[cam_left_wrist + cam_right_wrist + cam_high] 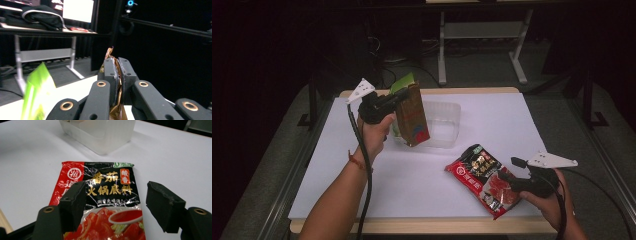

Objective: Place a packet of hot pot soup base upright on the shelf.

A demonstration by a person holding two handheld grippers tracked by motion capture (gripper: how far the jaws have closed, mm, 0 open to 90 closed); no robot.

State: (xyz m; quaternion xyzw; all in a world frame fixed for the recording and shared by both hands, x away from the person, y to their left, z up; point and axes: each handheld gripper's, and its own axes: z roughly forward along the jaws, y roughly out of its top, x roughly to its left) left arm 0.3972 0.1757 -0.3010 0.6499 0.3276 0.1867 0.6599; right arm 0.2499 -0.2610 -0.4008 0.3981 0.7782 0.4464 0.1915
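a brown bag (413, 117) is held upright by its top edge in the left gripper (401, 98), above the near rim of a clear tub (447, 122) at the back of the white table (412, 175). in the left gripper view the jaws are seen pressed nearly together, with a crumpled strip of gold-brown foil (117, 82) pinched between the pads and sticking out above them. a green packet (403, 82) is seen just behind the brown bag in the high view, and as a blurred green shape (37, 95) at the lower left of the left gripper view; whether it is touched by the bag cannot be told. a red and black sauce packet (484, 179) lies flat on the table near the front right edge, well apart from the tub. the right gripper (507, 180) is held low over the near end of that packet. in the right gripper view (117, 207) its 2 jaws are spread wide, 1 to each side of the packet (107, 192), and nothing is gripped by the pads. the tub (100, 135) is seen beyond the packet in that view.
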